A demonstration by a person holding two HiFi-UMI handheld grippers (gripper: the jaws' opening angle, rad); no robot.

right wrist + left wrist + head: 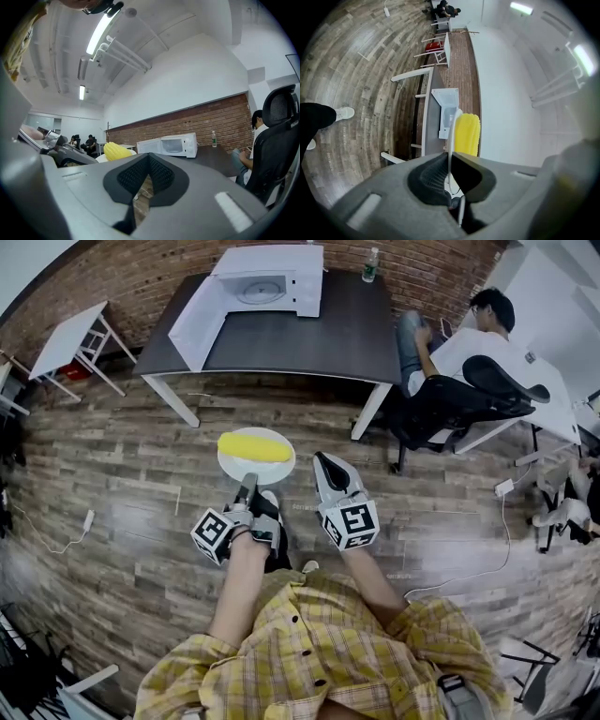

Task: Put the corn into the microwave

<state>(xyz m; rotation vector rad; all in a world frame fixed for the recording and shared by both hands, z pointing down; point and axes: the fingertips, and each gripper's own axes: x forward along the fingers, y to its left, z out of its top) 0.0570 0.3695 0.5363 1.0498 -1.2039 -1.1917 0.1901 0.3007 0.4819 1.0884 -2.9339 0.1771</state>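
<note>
Left gripper (450, 158): its jaws are pinched tight on the rim of a white plate (451, 136), which its own view catches edge-on as a thin white line. The yellow corn (467, 135) lies on the plate just past the jaws. From the head view the plate (262, 472) shows as a full disc held above the wooden floor (122, 484), with the corn (254, 447) lying across it and the left gripper (247, 486) gripping its near edge.

Right gripper (149, 159): jaws closed together with nothing between them. It sits just beside the plate in the head view (322, 461).

Further out, the microwave (258, 292) stands on a dark desk (300, 338), well apart from the plate. Only the head view shows its door swung wide open; the right gripper view shows the microwave (171, 144) side-on, a bottle (214, 139) beside it, and a person (251, 140) seated in a black chair (281, 136).
</note>
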